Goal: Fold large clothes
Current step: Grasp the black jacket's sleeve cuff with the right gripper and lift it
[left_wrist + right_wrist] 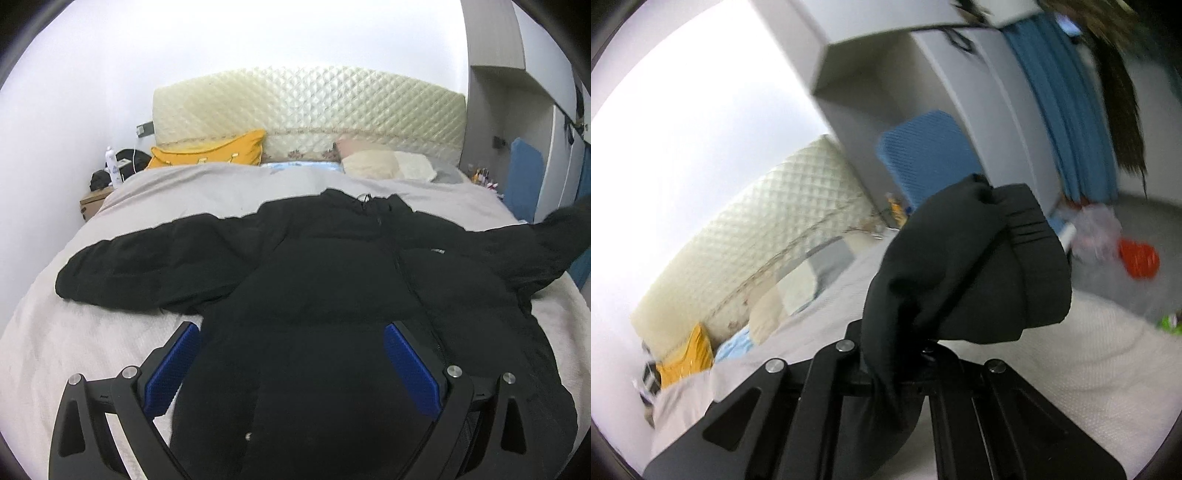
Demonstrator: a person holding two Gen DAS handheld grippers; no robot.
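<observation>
1. Left wrist view looks along a bed toward a quilted cream headboard, with a black puffer jacket spread front-up on the pale bedspread.
2. Jacket layout: the collar points toward the headboard, the hem lies nearest the camera, so the body's long axis runs from camera to headboard, zipper down the middle.
3. Jacket sleeves stretch out sideways, across that axis; one lies flat on the bedspread at the left side of the jacket.
4. Left gripper hovers over the jacket's hem end, its blue-padded fingers spread wide apart, gripping nothing.
5. Right wrist view, tilted and blurred, shows the right gripper clenched on the black fabric near the cuff of the other sleeve, held above the bedspread.
6. That sleeve's ribbed cuff bulges out beyond the pinched fingers, away from the jacket body.
7. My judgement: the coming fold turns on carrying this raised sleeve inward across the jacket's chest, toward the zipper line; the right gripper already holds it, while the left is nearer the hem.
</observation>
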